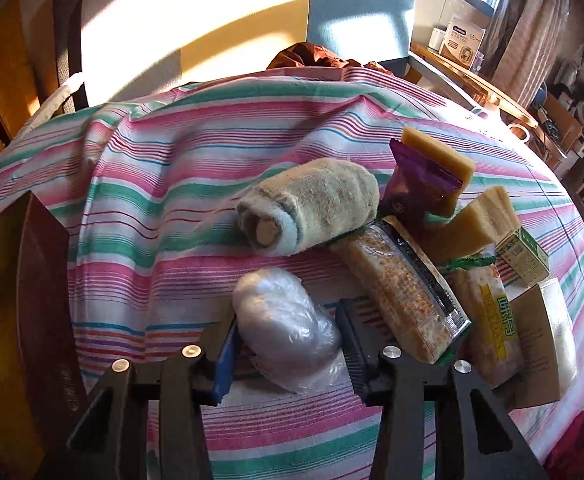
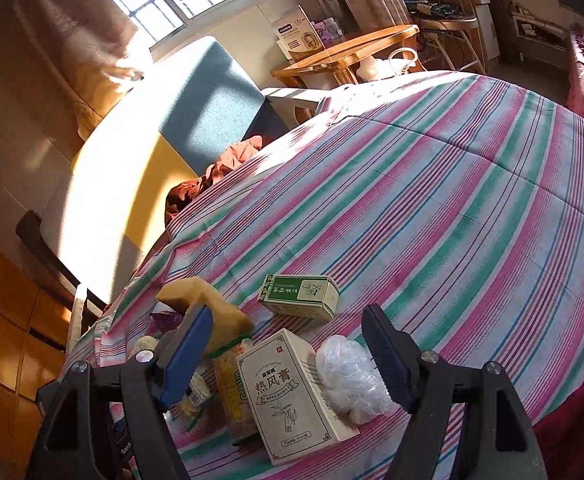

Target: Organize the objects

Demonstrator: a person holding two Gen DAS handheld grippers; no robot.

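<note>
Each wrist camera looks steeply down along its own gripper, close over the striped bed (image 1: 179, 168), both sharing the packet pile and green box (image 2: 299, 295).

pile (image 1: 432, 248) crowds right, left sheet (image 1: 171, 184) free

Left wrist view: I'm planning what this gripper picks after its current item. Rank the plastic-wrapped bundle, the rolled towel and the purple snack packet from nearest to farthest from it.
1. Plastic-wrapped bundle: between the left gripper fingers.
2. Rolled towel: just beyond, slightly right.
3. Purple snack packet: farthest, propped up behind the towel's right end.
</note>
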